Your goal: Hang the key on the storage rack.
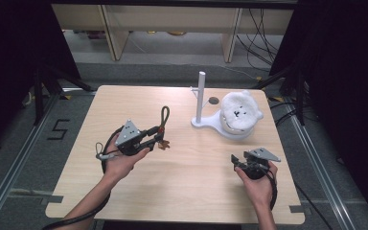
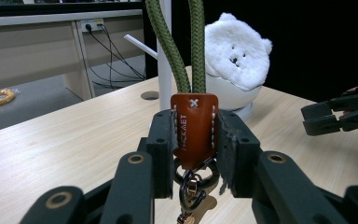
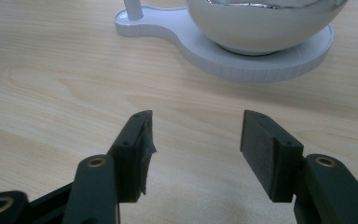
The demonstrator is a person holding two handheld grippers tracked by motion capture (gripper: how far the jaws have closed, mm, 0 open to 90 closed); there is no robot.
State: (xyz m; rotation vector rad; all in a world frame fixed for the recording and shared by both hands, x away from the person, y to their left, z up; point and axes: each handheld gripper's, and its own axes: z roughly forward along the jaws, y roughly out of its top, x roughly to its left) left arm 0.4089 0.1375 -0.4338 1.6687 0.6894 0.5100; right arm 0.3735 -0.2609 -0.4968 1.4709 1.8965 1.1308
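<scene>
A keychain with an olive-green rope loop [image 1: 164, 116] and a brown leather tab [image 2: 194, 124] is held at the table's left middle. My left gripper [image 1: 154, 137] is shut on the tab, with metal rings and a clasp [image 2: 192, 189] hanging below the jaws and the rope [image 2: 182, 46] running up and away. A white stand [image 1: 201, 98] with a post, a side peg and a round base [image 3: 242, 60] stands at the back right, with a white plush bear [image 1: 239, 111] in its bowl. My right gripper [image 1: 236, 160] is open near the front right, low over bare wood, pointing at the base.
The light wood table [image 1: 182, 177] has a small round grommet hole [image 1: 213, 100] behind the stand. Beyond the far edge are wooden furniture legs, cables on the floor and black curtains at both sides. The right gripper [image 2: 338, 116] shows in the left gripper view at right.
</scene>
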